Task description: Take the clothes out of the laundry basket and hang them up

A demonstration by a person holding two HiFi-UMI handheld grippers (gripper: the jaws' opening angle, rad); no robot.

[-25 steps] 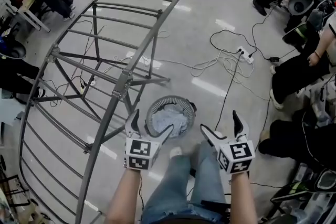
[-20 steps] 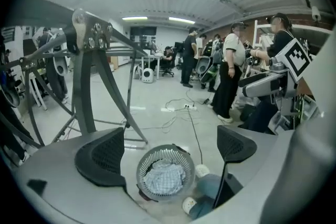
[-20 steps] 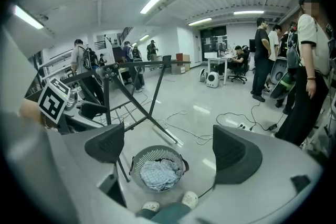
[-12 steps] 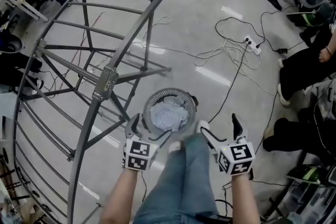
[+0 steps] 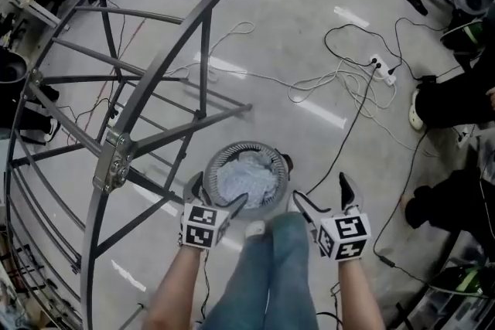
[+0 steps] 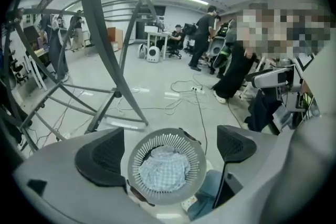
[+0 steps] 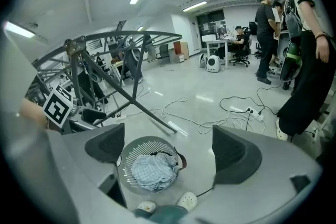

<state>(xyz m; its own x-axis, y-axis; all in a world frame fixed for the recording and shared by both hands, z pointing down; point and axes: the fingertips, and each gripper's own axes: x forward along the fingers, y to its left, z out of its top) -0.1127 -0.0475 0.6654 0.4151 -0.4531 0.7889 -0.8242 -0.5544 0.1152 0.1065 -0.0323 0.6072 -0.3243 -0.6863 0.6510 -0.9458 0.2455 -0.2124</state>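
Observation:
A round grey slatted laundry basket stands on the floor in front of my feet. It holds crumpled pale blue checked clothes. My left gripper hovers over the basket's near left rim, jaws open and empty. My right gripper hangs open to the basket's right, apart from it. A large grey metal drying rack stands at the left, bare of clothes.
White and black cables with a power strip trail over the floor to the right of the basket. People stand and sit at the right edge, others at desks behind. My legs and shoes are just behind the basket.
My view has moved nearer: the basket now lies closer under both grippers and the rack looms larger at left. Both grippers stayed open and empty.

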